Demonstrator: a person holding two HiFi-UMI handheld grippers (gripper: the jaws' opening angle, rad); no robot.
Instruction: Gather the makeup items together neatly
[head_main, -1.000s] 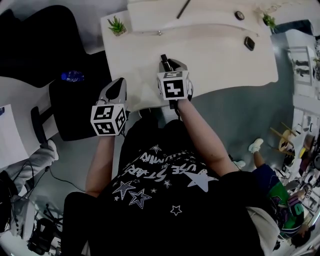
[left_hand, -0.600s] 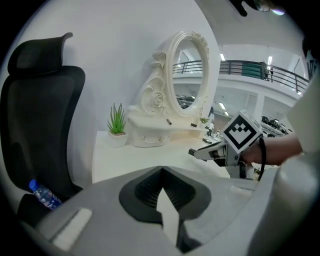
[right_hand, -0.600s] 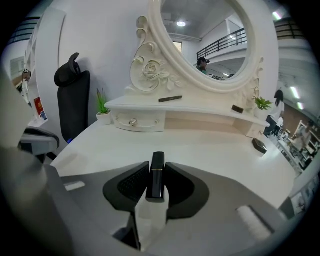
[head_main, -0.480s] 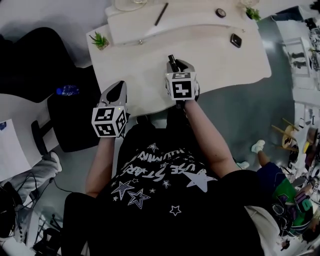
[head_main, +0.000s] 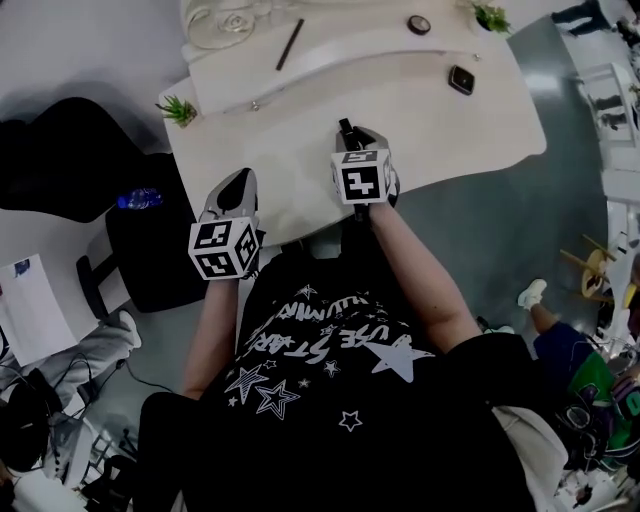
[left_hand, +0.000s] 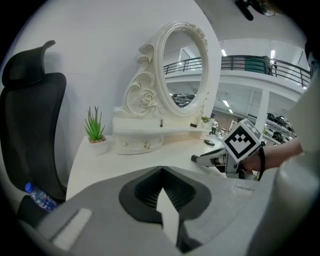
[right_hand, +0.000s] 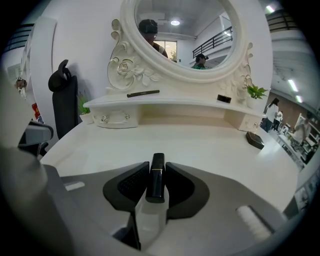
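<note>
Over the near edge of a white vanity table, the right gripper is clamped on a slim black lipstick tube with a thin gold band. The tube stands between the two ribbed dark pads and its top sticks out past the jaw tips, pointing towards the back of the table. The left gripper hangs at the table's near left edge, well apart from the right one. Its jaw tips meet and nothing is between them.

At the back of the table is a raised white shelf with small drawers, topped by an ornate white oval mirror with carved roses. A thin dark makeup pencil lies on the left half of that shelf. A small round dark compact sits further right on it. A flat black rounded-square compact lies on the tabletop itself, below the shelf's right end and well away from the held lipstick.

One small green potted plant stands at the table's left corner and another at the far right end of the shelf. A black office chair is beside the table on the left, with a clear blue-capped bottle near it.
</note>
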